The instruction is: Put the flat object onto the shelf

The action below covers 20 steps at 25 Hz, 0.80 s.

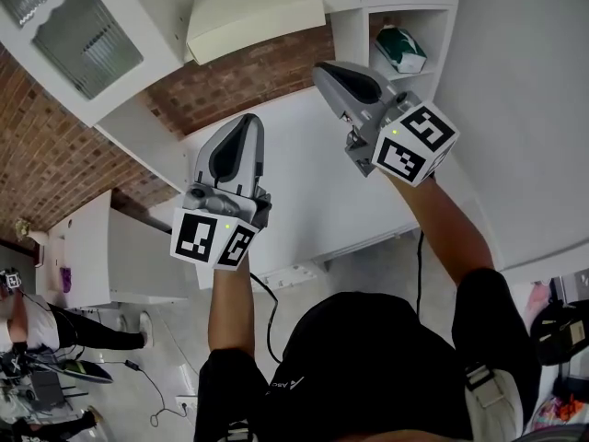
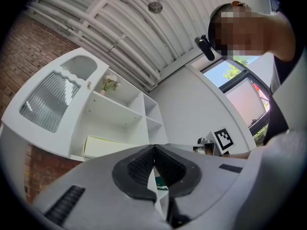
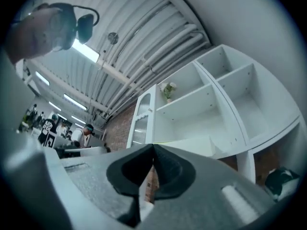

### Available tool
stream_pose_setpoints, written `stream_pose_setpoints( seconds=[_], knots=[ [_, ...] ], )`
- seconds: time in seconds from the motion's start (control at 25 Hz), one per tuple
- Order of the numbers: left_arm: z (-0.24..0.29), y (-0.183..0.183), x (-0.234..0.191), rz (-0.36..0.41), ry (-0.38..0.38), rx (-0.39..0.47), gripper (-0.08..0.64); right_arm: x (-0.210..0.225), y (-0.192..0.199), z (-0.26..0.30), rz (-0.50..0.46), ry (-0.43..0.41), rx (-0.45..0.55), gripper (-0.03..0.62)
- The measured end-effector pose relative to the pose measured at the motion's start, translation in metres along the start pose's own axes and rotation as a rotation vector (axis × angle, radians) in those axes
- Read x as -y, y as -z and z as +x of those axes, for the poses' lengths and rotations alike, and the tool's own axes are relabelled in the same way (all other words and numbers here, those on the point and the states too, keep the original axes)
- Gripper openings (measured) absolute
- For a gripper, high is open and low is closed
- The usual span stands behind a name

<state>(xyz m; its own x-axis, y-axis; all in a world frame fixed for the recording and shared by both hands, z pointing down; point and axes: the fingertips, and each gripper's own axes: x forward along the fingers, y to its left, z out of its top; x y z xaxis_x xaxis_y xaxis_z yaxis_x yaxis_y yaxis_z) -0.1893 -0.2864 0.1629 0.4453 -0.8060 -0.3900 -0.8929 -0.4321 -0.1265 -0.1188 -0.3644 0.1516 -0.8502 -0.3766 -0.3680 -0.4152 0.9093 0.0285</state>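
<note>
Holds a gripper in each hand, both lifted toward a white shelf unit, arms stretched over a white worktop. Has the left gripper clenched, with dark pads meeting tip to tip and nothing caught between. Has the right gripper clenched likewise and empty, the nearer of the two to the unit's column of small cubbies. Finds the flat object — a pale cream slab — lying on the floor of the wide lower compartment, apart from both sets of jaws, its right end near the divider beside the cubbies. Sees a green-and-white packet in a cubby at the unit's right end, a small potted plant on the shelf above the slab, a ribbed-glass cabinet door at the left — red brick wall beneath.
</note>
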Motion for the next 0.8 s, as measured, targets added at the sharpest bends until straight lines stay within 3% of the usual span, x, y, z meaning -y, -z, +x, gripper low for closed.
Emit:
stream_pose_setpoints(
  seconds=[0.12, 0.4, 0.8],
  knots=[
    [-0.002, -0.003, 0.009, 0.024, 0.006, -0.007, -0.002, -0.016, 0.01, -0.006, -0.106, -0.014, -0.021, 0.002],
    [-0.007, 0.004, 0.023, 0.062, 0.012, -0.041, -0.002, -0.043, 0.029, -0.017, -0.207, -0.037, -0.034, 0.002],
    [-0.025, 0.017, 0.017, 0.034, -0.029, -0.061, -0.002, -0.043, 0.036, -0.037, -0.228, -0.003, -0.034, 0.0]
  ],
)
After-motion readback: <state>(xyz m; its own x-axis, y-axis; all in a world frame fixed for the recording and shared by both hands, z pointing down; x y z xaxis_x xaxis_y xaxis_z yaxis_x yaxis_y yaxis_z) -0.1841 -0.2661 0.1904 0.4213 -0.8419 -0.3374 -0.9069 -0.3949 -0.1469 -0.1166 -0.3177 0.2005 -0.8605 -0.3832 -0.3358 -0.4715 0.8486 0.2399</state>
